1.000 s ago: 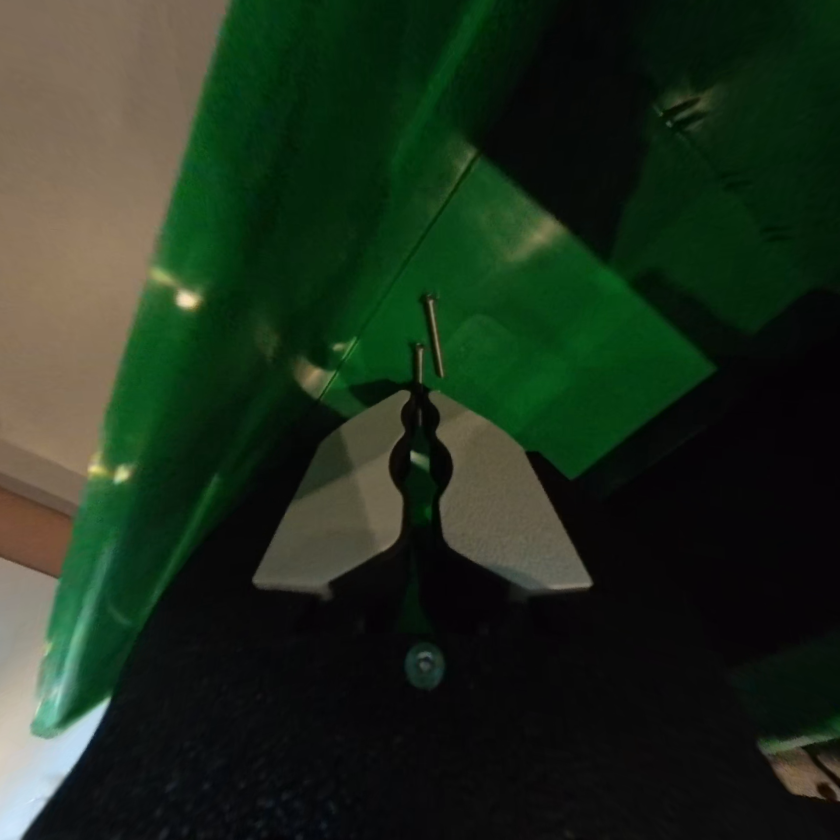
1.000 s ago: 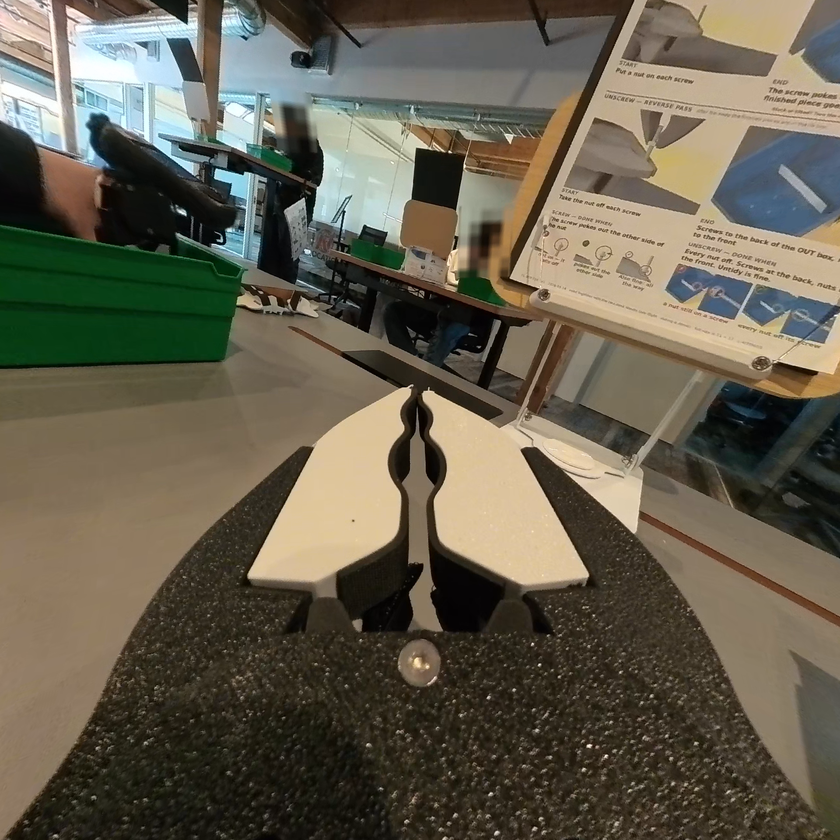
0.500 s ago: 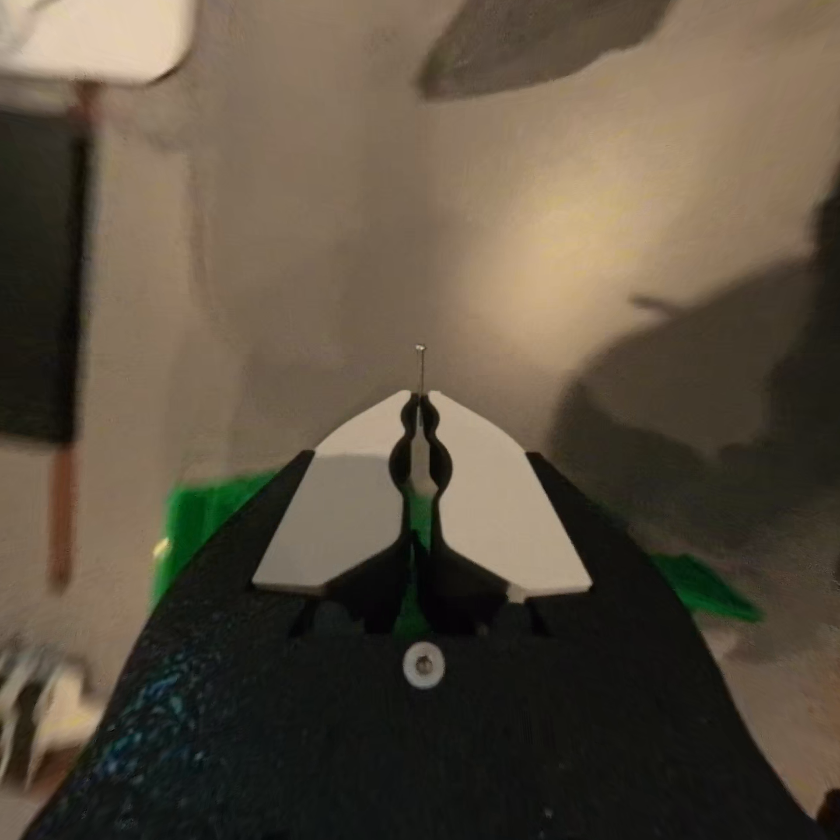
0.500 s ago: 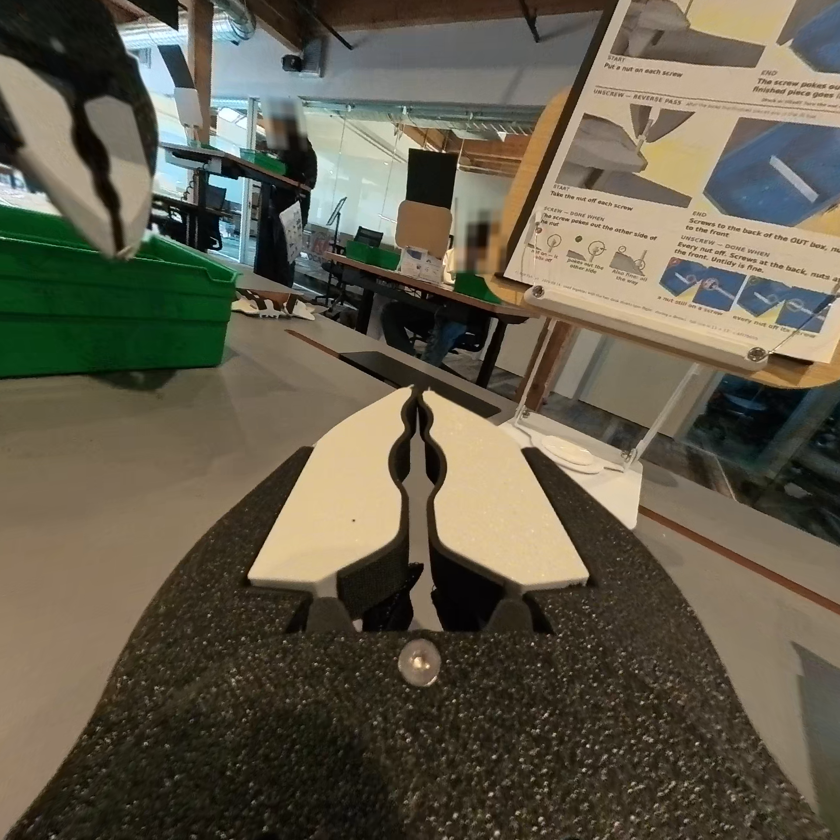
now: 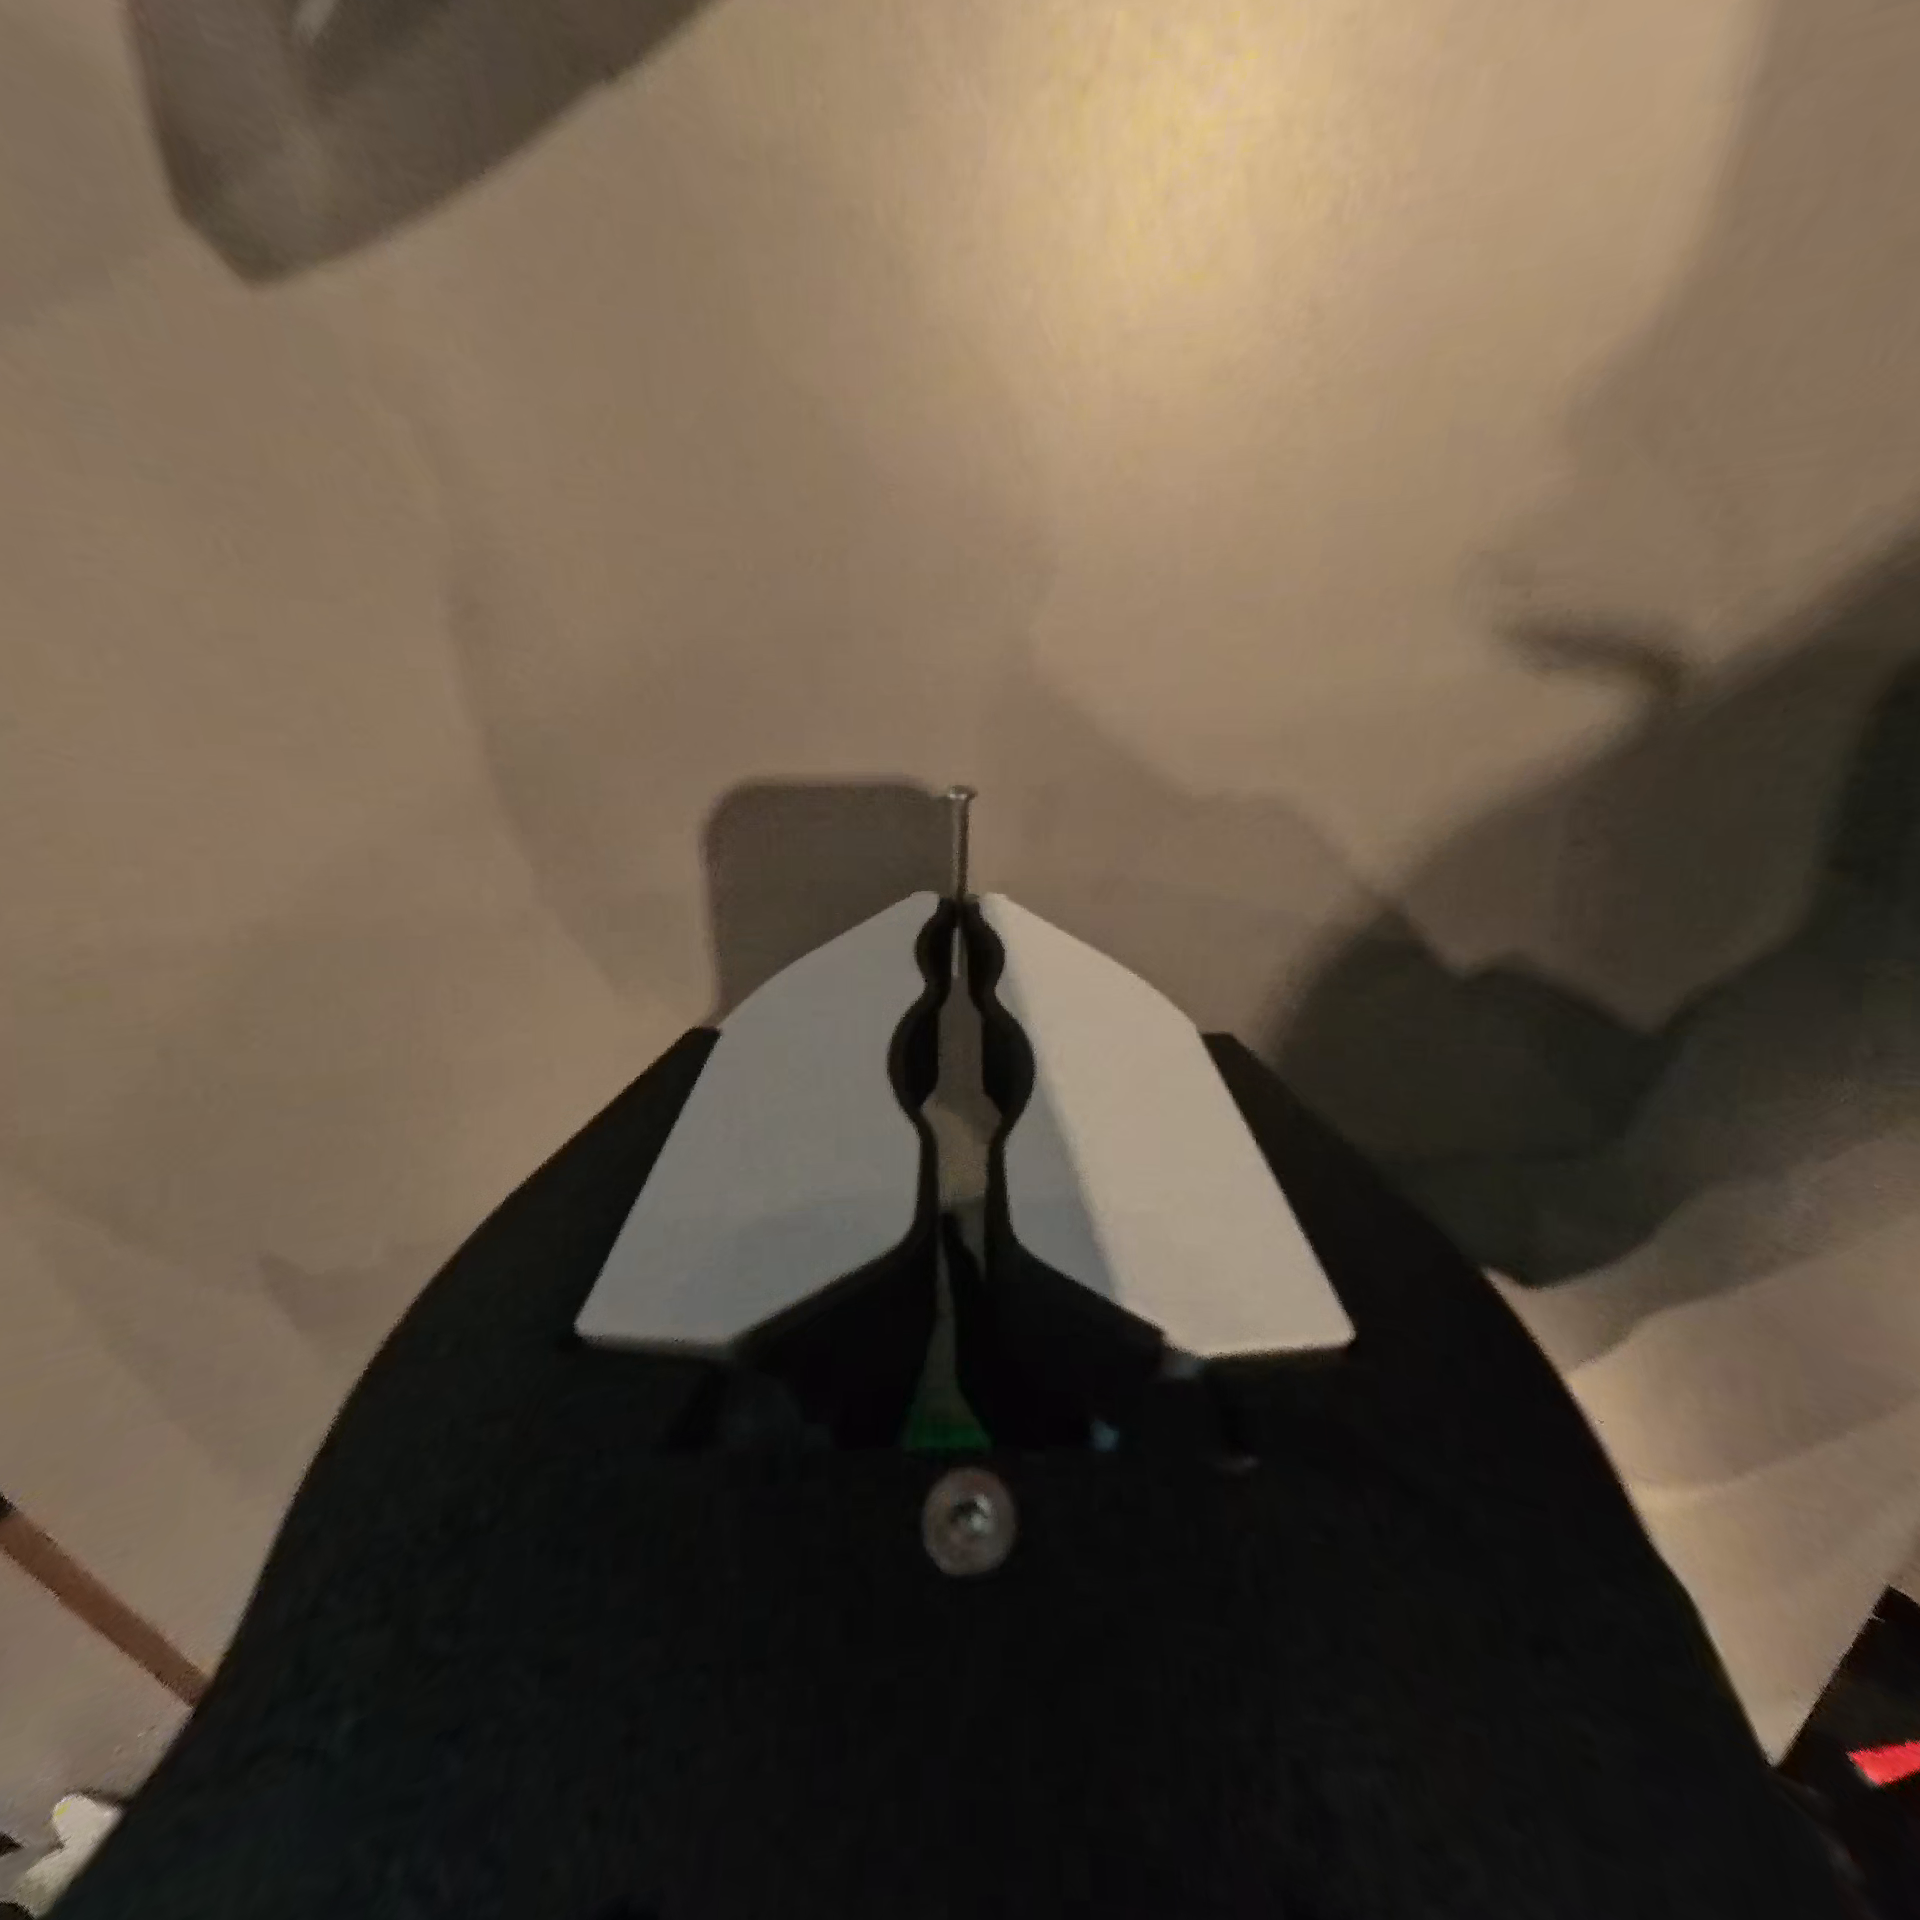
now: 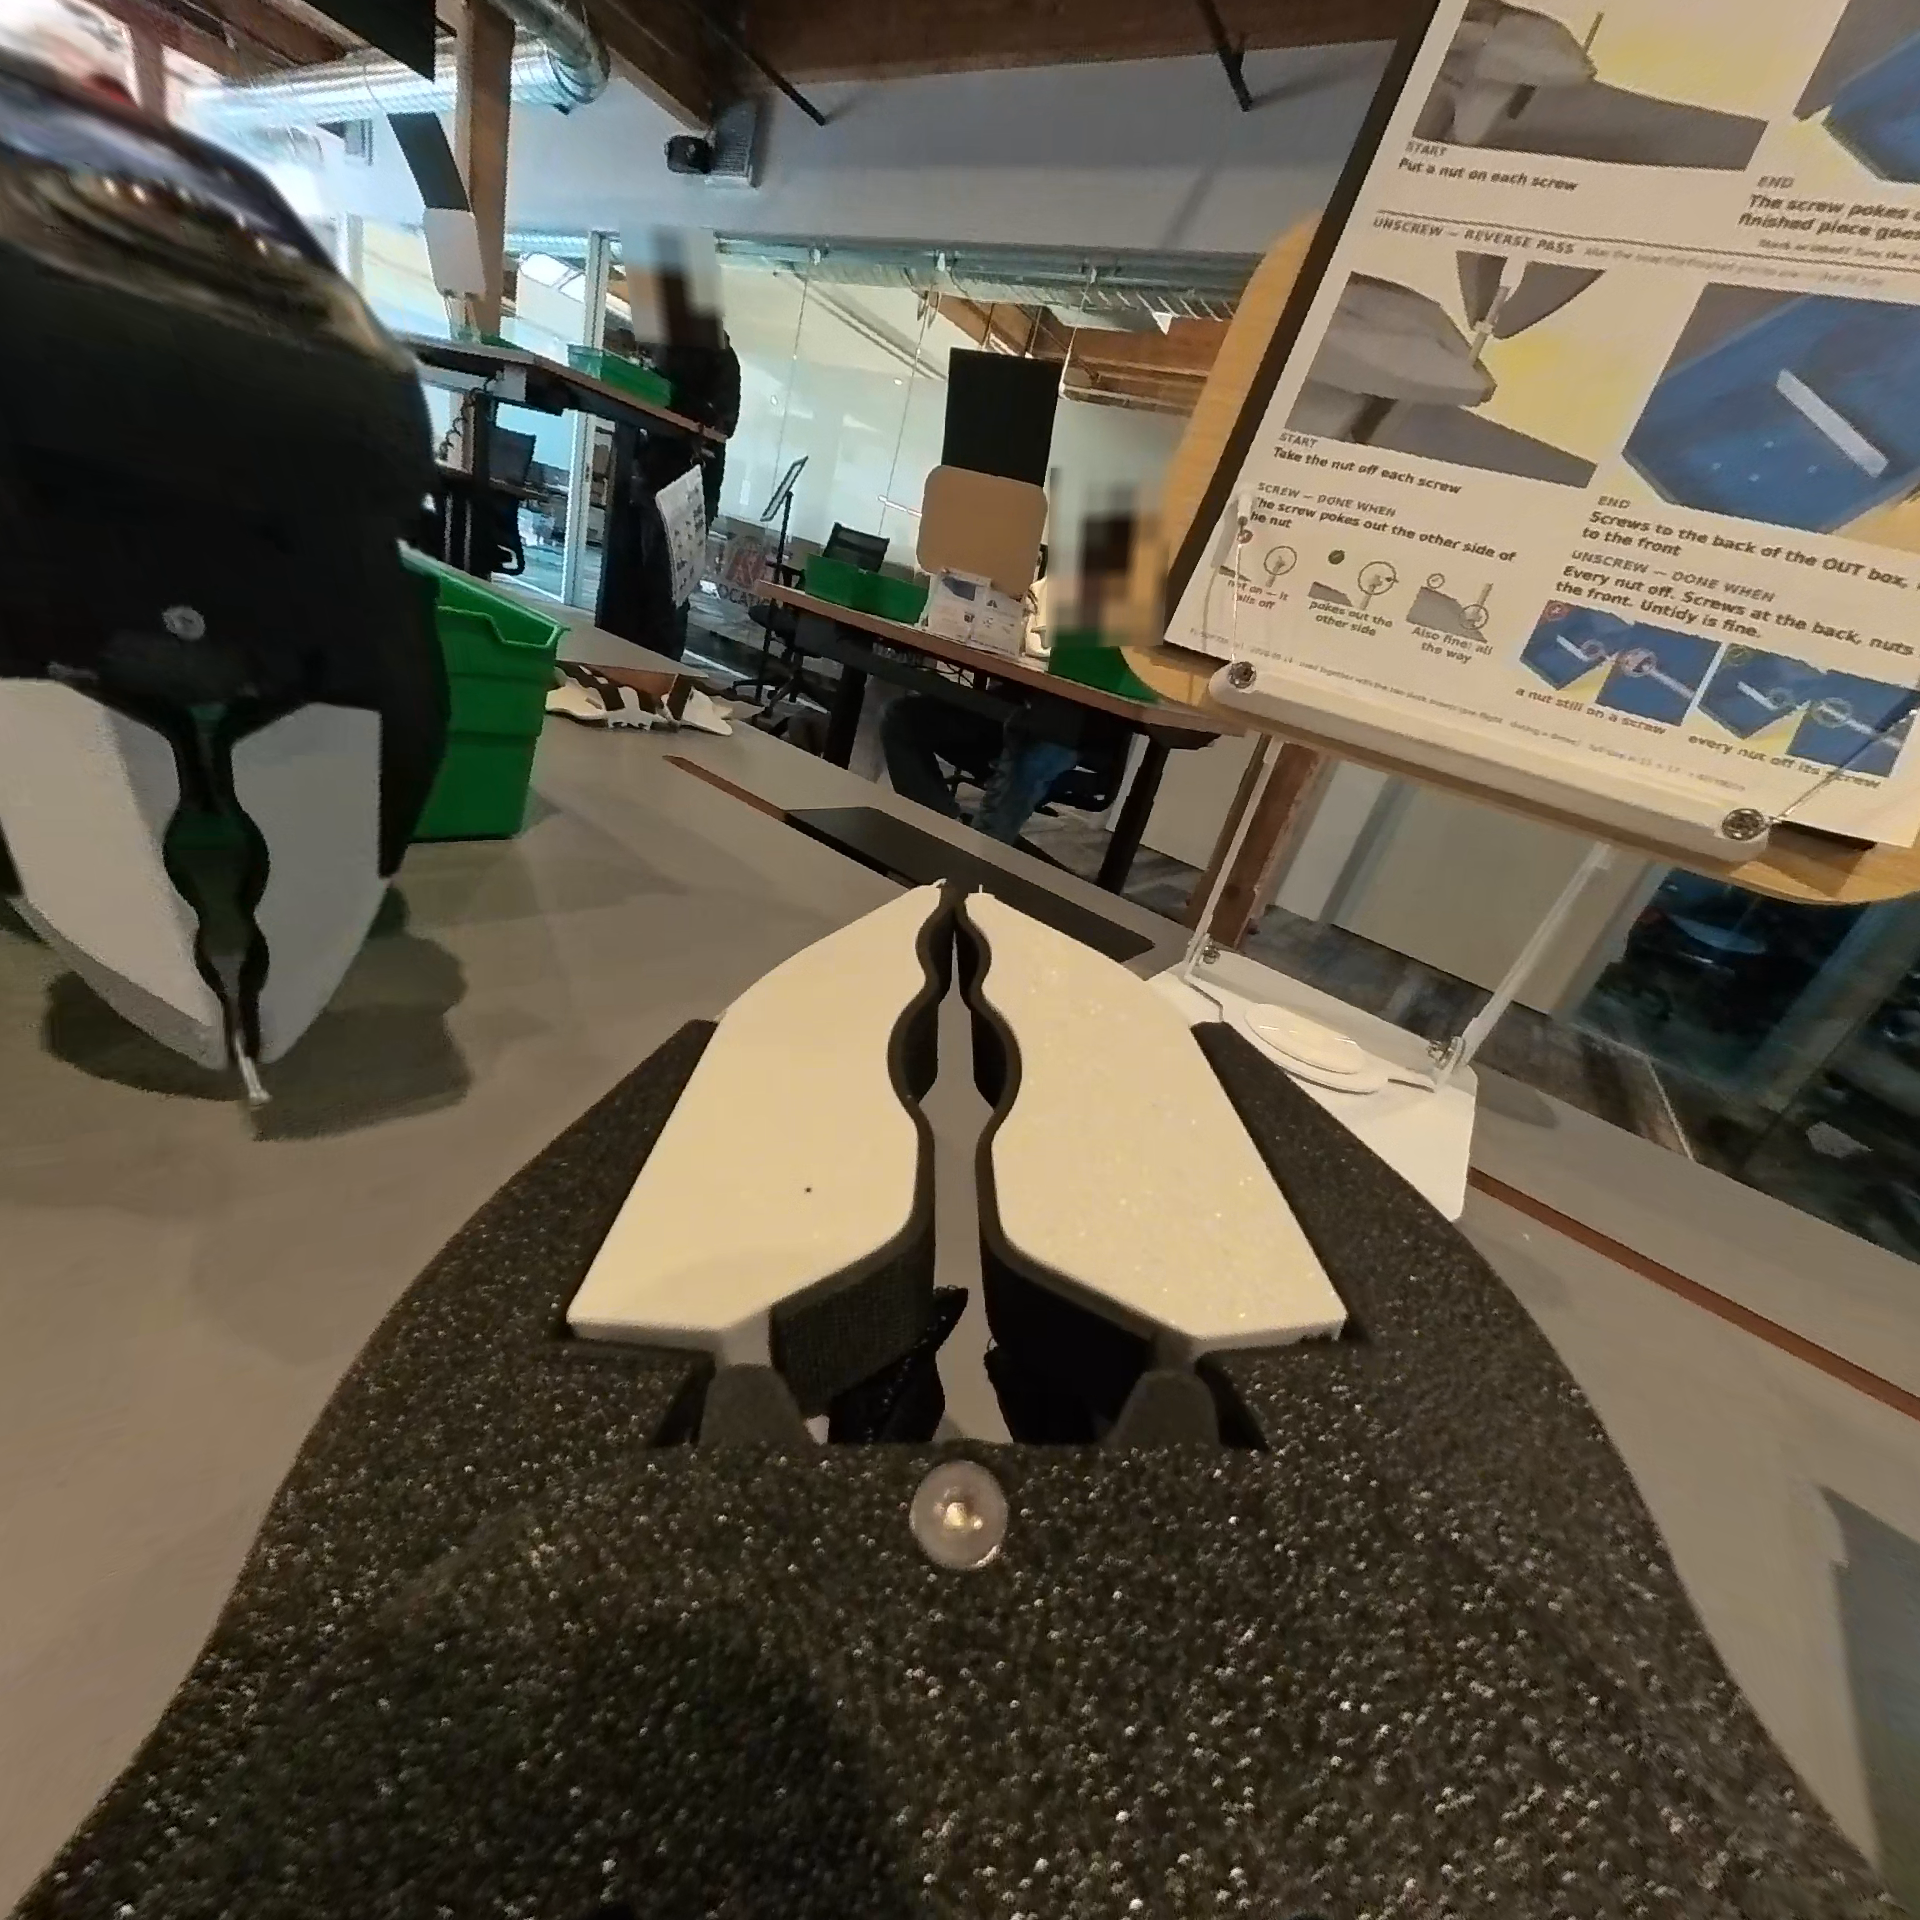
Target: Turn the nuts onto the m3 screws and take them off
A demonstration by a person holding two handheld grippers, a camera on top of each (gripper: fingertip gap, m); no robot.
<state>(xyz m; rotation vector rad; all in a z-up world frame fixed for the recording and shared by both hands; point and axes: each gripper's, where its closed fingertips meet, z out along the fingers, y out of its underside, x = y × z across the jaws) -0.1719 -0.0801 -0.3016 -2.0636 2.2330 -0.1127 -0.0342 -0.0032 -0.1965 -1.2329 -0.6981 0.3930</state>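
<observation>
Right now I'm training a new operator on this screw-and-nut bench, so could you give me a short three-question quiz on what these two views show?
1. True or false: the left gripper has its jaws shut on a thin metal screw.
2. Which end of that screw sticks out past the fingertips? A) the head B) the tip C) neither, it is hidden
3. Fill in: in the right wrist view, the bin standing on the grey table behind the left gripper is coloured ____.

Key: 1 true. 2 A; the right wrist view shows the head pointing down towards the table. 3 green.
</observation>
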